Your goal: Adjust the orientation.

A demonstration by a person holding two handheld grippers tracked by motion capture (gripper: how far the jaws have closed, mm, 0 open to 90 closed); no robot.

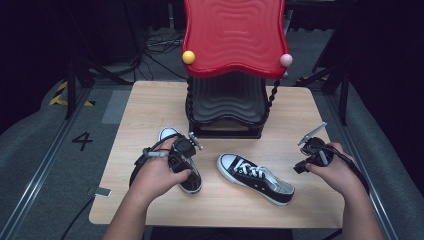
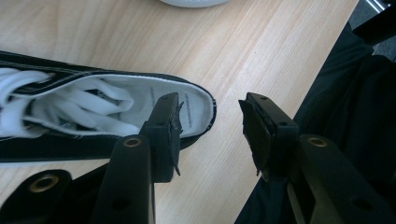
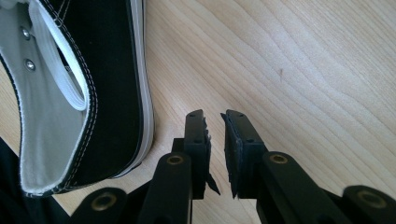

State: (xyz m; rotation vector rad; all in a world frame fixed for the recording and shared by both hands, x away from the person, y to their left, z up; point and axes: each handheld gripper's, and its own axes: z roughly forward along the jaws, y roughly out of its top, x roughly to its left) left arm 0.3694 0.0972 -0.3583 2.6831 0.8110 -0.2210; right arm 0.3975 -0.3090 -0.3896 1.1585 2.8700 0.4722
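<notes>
1. You are working at a light wooden table [image 1: 150, 107] in a dark room, with grey floor around it and cables behind. At the far edge stands a shoe rack [image 1: 227, 107] with a black wavy lower shelf and a red wavy top.

2. Two black canvas sneakers with white laces lie on the table in front of the rack. The left sneaker [image 1: 186, 170] sits under your left hand, toe pointing toward the rack; the right sneaker [image 1: 256, 177] lies near the middle, angled, heel toward your right hand.

3. Your left gripper [image 1: 186, 156] hovers over the left sneaker's heel. In the left gripper view its jaws stand spread wide, one pad over the white lining inside the heel collar [image 2: 196, 109], the other outside over bare wood. Nothing is pinched yet.

4. Your right gripper [image 1: 312, 150] sits just beside the right sneaker's heel. In the right gripper view its jaws are nearly together, with a narrow gap and only table between them; the sneaker's sidewall [image 3: 112, 93] lies off to one side, apart from the pads.

5. Expect each sneaker to be light, and soft in the upper. The canvas will likely fold under a pinch, while the rubber sole stays stiffer.

6. The heel collar looks like the best hold: one pad inside, one outside. Avoid the laces; they would probably slip or pull loose.

7. A sneaker held by the heel will probably hang toe-down, so lift slowly.
</notes>
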